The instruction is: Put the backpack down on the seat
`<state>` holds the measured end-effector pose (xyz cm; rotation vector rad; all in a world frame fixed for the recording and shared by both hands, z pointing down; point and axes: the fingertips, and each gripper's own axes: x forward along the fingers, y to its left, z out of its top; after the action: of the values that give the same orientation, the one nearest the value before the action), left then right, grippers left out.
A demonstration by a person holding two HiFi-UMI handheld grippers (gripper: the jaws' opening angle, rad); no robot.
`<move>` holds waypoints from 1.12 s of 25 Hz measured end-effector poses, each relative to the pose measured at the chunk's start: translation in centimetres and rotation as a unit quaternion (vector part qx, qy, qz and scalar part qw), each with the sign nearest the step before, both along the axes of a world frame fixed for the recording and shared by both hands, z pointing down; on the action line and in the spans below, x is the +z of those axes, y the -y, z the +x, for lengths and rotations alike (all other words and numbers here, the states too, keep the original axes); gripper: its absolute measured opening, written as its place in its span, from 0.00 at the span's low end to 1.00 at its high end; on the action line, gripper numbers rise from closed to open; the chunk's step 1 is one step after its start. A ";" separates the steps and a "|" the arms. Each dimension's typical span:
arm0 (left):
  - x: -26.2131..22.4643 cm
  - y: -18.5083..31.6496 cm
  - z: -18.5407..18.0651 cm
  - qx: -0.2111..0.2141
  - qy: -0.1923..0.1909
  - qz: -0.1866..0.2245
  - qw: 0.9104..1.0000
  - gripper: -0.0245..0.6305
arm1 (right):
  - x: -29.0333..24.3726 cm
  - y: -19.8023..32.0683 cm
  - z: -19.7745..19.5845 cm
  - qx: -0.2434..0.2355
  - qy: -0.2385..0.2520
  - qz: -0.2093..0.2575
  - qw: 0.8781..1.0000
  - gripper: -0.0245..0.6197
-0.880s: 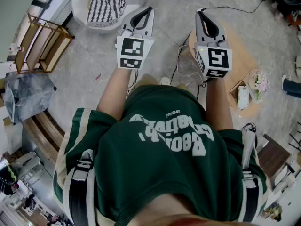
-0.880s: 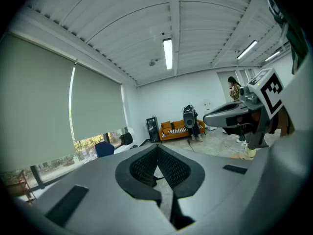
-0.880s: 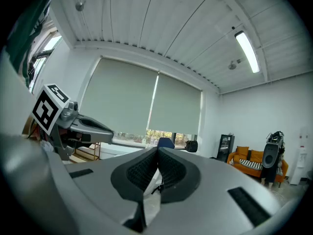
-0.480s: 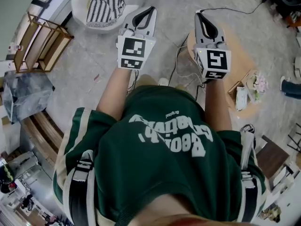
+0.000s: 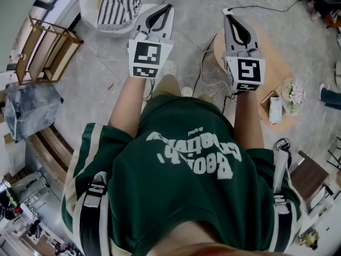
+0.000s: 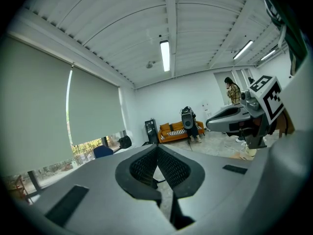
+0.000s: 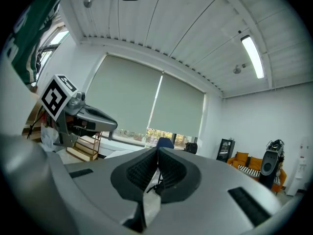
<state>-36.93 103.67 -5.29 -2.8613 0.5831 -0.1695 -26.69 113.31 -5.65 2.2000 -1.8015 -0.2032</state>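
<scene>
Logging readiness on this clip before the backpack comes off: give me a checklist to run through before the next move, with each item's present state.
1. left gripper empty: ok, jaws shut on nothing.
2. right gripper empty: ok, jaws shut on nothing.
3. backpack straps gripped: not ok, both lie on the shoulders, untouched.
4. seat in view: ok, ahead at the left.
5. room on the seat: cannot tell, a striped cushion lies in it and the picture's edge cuts it off.
6. floor path: not ok, cables lie by the feet.

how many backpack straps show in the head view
2: left shoulder strap and right shoulder strap, both over the green shirt. Any others would be hidden behind the person's back.
</scene>
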 end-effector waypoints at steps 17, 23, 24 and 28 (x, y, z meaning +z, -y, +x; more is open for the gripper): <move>0.3 28.1 10.9 0.045 -0.001 -0.021 0.999 0.07 | 0.5 27.6 9.9 0.017 0.034 -0.019 0.999 0.09; -0.7 35.7 14.3 0.062 -0.010 -0.023 0.998 0.07 | -0.6 34.6 13.1 0.032 0.046 -0.007 0.998 0.09; -0.7 36.4 14.7 0.064 -0.007 -0.019 0.998 0.06 | -0.5 35.3 13.5 0.034 0.048 -0.008 0.998 0.09; -0.7 39.3 16.7 0.070 -0.004 -0.018 0.997 0.07 | -0.6 38.0 15.4 0.035 0.050 -0.008 0.998 0.09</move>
<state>-20.28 64.37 -6.00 -2.9259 0.3843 -0.1461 -11.33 75.28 -6.24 2.2955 -1.7654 -0.0642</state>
